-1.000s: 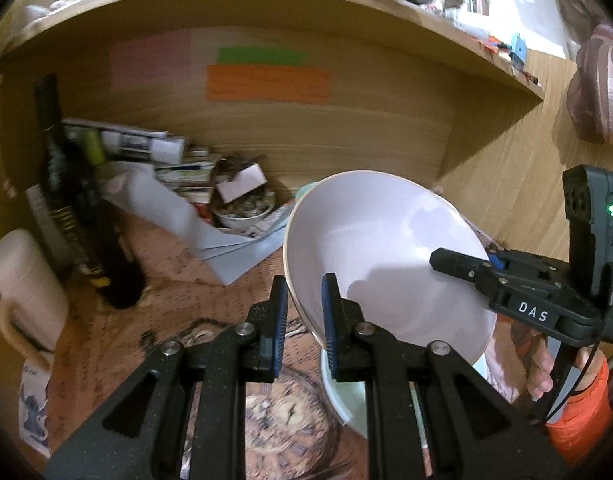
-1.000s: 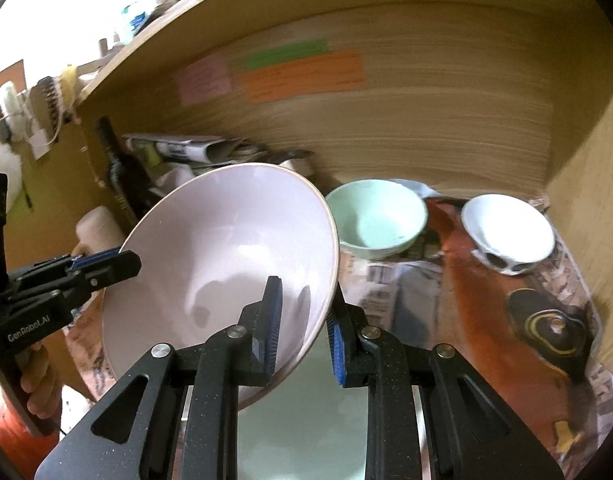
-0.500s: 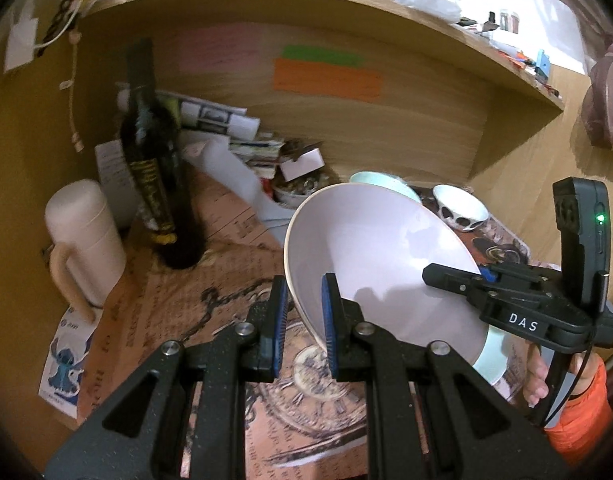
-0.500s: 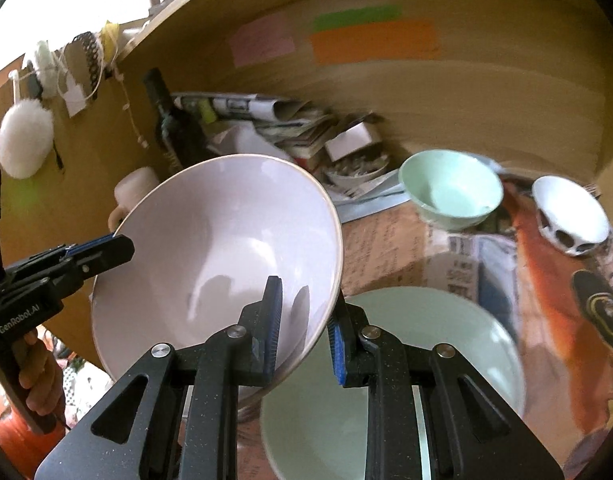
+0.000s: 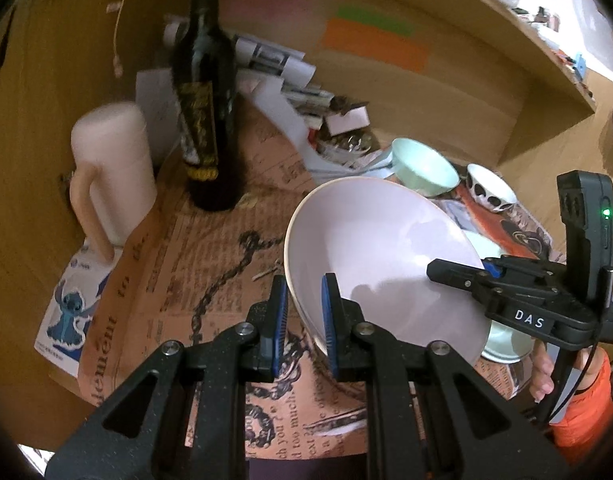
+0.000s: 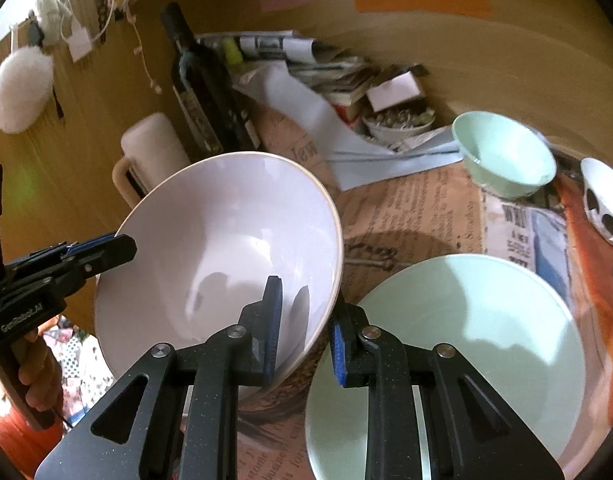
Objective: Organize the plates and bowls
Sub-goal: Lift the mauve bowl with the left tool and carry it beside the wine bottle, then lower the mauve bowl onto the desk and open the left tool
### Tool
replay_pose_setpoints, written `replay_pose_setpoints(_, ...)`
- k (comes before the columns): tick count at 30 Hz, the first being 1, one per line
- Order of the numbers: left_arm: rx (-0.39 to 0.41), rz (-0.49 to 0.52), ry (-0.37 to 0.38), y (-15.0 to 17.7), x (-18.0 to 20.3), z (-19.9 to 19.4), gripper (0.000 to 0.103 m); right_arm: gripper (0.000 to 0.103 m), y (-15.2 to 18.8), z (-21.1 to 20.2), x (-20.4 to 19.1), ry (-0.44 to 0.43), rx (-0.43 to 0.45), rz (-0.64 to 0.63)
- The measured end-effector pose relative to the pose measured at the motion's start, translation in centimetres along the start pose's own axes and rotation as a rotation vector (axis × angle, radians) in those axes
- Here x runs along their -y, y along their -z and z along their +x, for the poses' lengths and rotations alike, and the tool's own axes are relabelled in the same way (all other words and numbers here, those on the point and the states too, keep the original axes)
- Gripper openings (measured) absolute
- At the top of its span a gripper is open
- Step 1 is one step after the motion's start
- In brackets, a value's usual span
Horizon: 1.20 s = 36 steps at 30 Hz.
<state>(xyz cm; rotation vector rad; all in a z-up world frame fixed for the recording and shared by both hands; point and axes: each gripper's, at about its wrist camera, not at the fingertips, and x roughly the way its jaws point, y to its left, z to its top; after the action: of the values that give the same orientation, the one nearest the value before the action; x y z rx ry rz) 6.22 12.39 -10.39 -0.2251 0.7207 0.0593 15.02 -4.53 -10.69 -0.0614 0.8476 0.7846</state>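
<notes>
A large white bowl [image 5: 378,248] is held in the air between both grippers, tilted. My left gripper [image 5: 302,316] is shut on its left rim. My right gripper [image 6: 304,332] is shut on the opposite rim of the same bowl [image 6: 226,248]; that gripper also shows in the left wrist view [image 5: 458,274]. Below and to the right lies a pale green plate [image 6: 466,344] on the newspaper-covered table. A small pale green bowl [image 6: 502,154] and a white bowl with black spots [image 6: 604,208] stand at the back right.
A dark wine bottle [image 5: 204,92] and a cream jug with a handle [image 5: 110,168] stand at the left. Piled papers, a white box and a small dish of bits [image 6: 398,120] sit against the wooden back wall [image 6: 526,68]. A sticker sheet [image 5: 68,308] lies at the table's left edge.
Both grippers have pulled the white bowl back, up and to the left, away from the back wall. The green plate is now uncovered on the right.
</notes>
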Motion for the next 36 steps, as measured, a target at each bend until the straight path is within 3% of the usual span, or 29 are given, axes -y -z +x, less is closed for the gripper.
replay_pose_setpoints(11, -0.076, -0.038, 0.0, 1.4, -1.7, 2.5, 0.016, 0.02, 0.9, 2.6, -0.2, 0.015, -0.085, -0.017)
replay_pose_setpoints(28, -0.081, -0.031, 0.002, 1.6, -1.9, 3.1, 0.016, 0.028, 0.7, 3.0, -0.3, 0.017, -0.084, -0.03)
replay_pose_setpoints(30, -0.054, -0.018, -0.018, 1.4, -1.7, 2.5, 0.019, 0.03, 0.5, 2.6, -0.1, 0.018, -0.065, -0.022)
replay_pose_setpoints(34, 0.029, 0.01, -0.039, 0.6, -0.9, 0.4, 0.034, 0.049, -0.2, 0.6, 0.0, 0.028, 0.031, -0.02)
replay_pose_setpoints(36, 0.07, 0.02, -0.037, 0.0, -0.4, -0.7, 0.043, 0.05, -0.6, -0.5, 0.1, 0.032, 0.074, -0.023)
